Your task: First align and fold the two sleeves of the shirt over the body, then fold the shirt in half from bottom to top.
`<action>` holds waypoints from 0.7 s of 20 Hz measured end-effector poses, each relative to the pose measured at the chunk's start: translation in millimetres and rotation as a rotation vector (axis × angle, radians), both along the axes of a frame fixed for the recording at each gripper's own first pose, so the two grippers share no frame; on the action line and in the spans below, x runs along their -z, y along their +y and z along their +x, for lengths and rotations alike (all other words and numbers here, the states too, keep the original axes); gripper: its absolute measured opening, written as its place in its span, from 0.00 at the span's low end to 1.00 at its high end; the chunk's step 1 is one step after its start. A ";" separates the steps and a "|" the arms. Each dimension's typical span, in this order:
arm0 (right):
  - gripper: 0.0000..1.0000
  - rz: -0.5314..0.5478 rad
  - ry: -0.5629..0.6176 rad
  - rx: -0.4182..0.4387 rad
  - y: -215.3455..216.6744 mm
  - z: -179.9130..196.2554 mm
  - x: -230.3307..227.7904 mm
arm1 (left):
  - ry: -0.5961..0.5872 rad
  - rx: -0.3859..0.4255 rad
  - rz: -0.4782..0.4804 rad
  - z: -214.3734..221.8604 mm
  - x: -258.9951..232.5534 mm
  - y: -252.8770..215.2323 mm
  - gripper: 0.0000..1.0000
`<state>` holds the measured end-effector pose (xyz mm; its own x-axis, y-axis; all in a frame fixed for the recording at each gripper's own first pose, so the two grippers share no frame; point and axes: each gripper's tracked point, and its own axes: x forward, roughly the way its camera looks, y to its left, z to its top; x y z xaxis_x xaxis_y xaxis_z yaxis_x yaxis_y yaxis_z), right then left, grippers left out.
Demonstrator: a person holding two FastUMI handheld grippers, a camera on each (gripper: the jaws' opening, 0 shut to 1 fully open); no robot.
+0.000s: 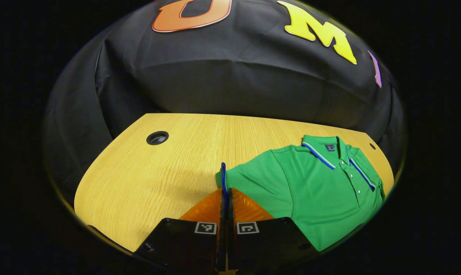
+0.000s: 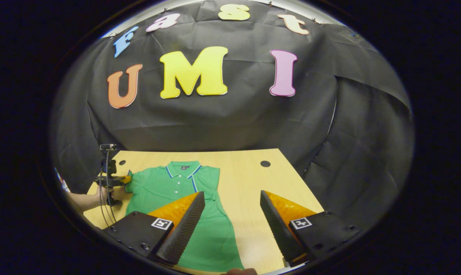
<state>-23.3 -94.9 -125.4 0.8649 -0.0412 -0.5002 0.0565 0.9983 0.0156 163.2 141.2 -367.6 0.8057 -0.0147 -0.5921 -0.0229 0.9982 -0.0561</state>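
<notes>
Bare table (image 1: 146, 179) flanks the shirt (image 1: 310, 191) — left gripper (image 1: 225, 194) pinches its sleeve edge (image 1: 223, 177), right gripper (image 2: 232, 221) gapes wide.

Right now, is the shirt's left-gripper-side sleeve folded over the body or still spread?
Still spread: the sleeve lies out on the table, its cuff pinched in the shut left gripper.

no legible text, shirt (image 1: 322, 191) neck label unreadable

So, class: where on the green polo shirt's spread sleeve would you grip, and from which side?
Grip the blue-trimmed cuff, coming from the outer side over the table. The sleeve lies flat with the cuff as its free edge; the left gripper is shut on it there.
</notes>
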 end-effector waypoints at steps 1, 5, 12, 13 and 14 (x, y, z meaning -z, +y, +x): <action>0.97 0.008 0.000 0.004 -1.4 0.1 1.4 | -0.015 0.009 0.006 1.7 -7.6 -1.3 0.05; 0.96 0.036 -0.006 0.009 -1.8 -4.3 2.3 | -0.059 0.043 -0.002 8.3 -39.0 -17.7 0.04; 0.97 0.072 -0.051 0.058 -23.5 -14.6 -8.8 | -0.123 0.167 -0.006 16.5 -93.6 -88.7 0.03; 0.97 0.076 -0.056 0.069 -27.7 -17.5 -11.2 | -0.121 0.187 -0.014 16.3 -95.0 -101.6 0.03; 0.97 0.077 -0.065 0.084 -33.1 -20.5 -12.6 | -0.112 0.203 -0.022 15.3 -94.9 -112.4 0.03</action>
